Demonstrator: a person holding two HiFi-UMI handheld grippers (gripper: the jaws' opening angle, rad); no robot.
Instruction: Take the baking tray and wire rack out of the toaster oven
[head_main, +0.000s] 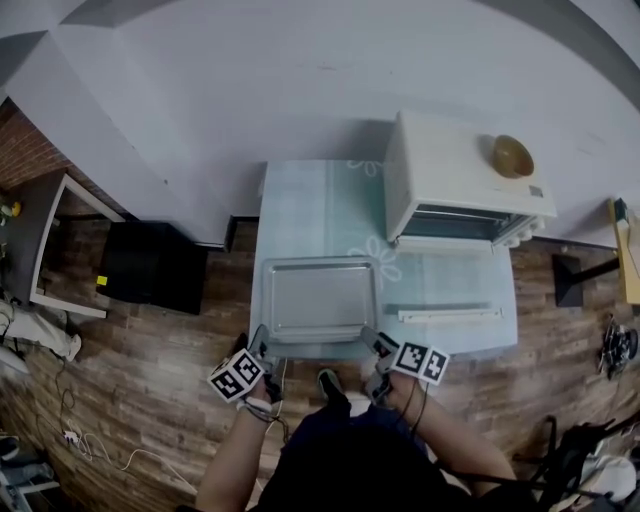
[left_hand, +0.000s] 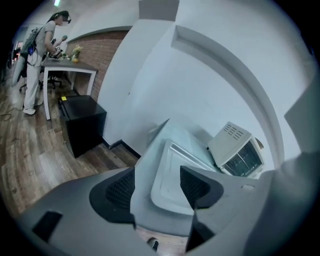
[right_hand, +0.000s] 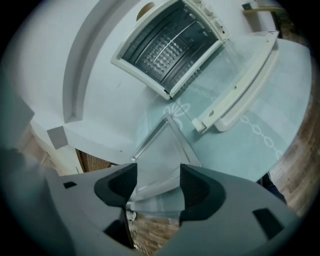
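The metal baking tray (head_main: 318, 298) lies flat on the pale green table (head_main: 300, 200), left of the toaster oven's lowered door (head_main: 450, 290). The white toaster oven (head_main: 460, 185) stands at the back right, and the wire rack (right_hand: 167, 50) sits inside its open cavity. My left gripper (head_main: 262, 346) hovers at the tray's near left corner with its jaws open and empty; the tray (left_hand: 172, 172) shows beyond them. At the near right corner, my right gripper (head_main: 376, 346) is also open, and the tray (right_hand: 160, 152) lies just past its pads.
A wooden bowl (head_main: 511, 155) rests on top of the oven. A black cabinet (head_main: 150, 265) stands on the wood floor left of the table. A person (left_hand: 37, 60) works at a desk far off to the left. The door's handle (right_hand: 245, 90) juts toward the table's front.
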